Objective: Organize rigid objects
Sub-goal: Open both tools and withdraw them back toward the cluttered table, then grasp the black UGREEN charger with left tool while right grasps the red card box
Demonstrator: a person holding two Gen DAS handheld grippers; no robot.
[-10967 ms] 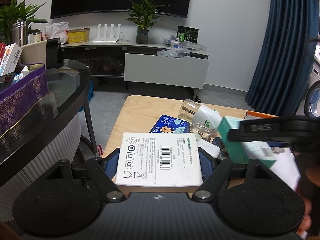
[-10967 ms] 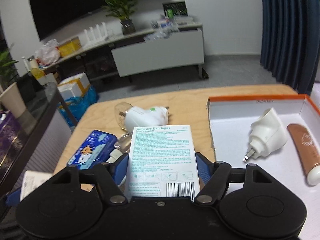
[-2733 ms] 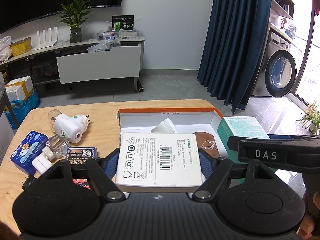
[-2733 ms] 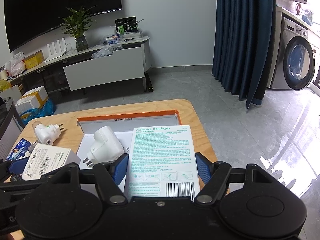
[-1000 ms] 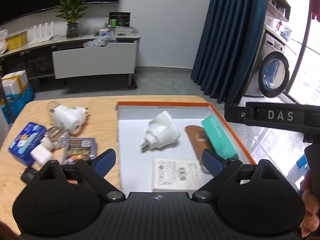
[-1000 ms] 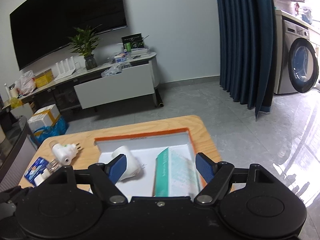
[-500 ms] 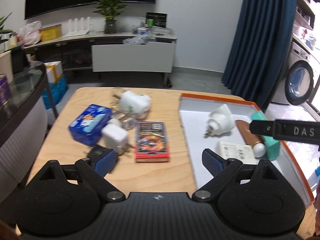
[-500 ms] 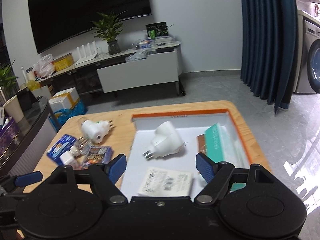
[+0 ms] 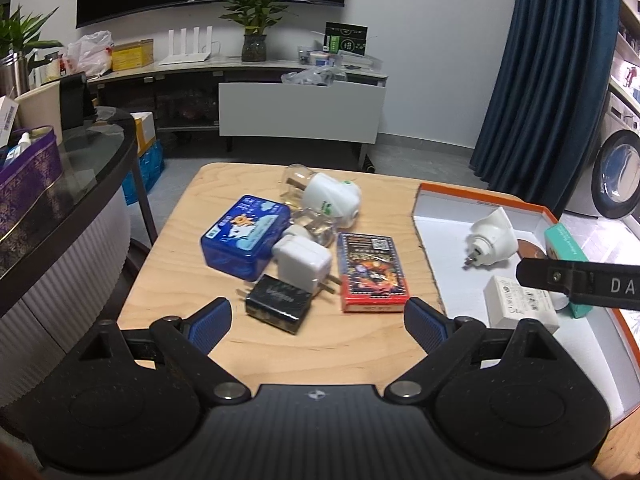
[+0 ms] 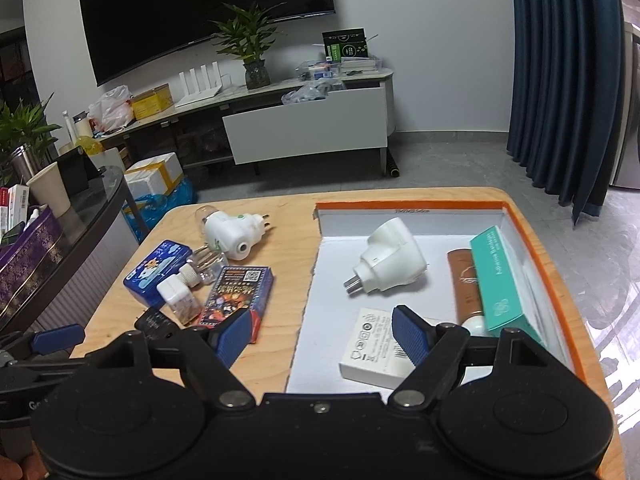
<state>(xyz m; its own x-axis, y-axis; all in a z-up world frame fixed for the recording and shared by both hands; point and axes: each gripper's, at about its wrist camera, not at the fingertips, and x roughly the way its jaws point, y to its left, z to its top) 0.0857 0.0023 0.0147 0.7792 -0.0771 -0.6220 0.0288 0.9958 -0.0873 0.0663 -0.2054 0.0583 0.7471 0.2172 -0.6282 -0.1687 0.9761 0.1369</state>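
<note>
Both grippers are open and empty. My left gripper (image 9: 318,314) hovers over the loose pile on the wooden table: a black charger (image 9: 278,302), a white charger (image 9: 302,262), a red card pack (image 9: 372,272), a blue tin (image 9: 246,236) and a white plug-in device (image 9: 332,200). My right gripper (image 10: 322,330) is above the left wall of the orange-rimmed box (image 10: 408,203). Inside the box lie a white plug adapter (image 10: 390,262), a brown tube (image 10: 464,280), a teal bandage box (image 10: 500,280) and a white adapter box (image 10: 372,344).
A dark glass-topped counter (image 9: 92,152) with a purple tin stands close to the table's left side. Beyond the table are grey floor, a low TV cabinet (image 9: 300,116) and a blue curtain (image 9: 552,80). The right gripper's black bar (image 9: 580,284) crosses the box in the left wrist view.
Both grippers have swung left while staying open and empty. The left one went from above the box to above the loose pile; the right one now sits over the box's left wall.
</note>
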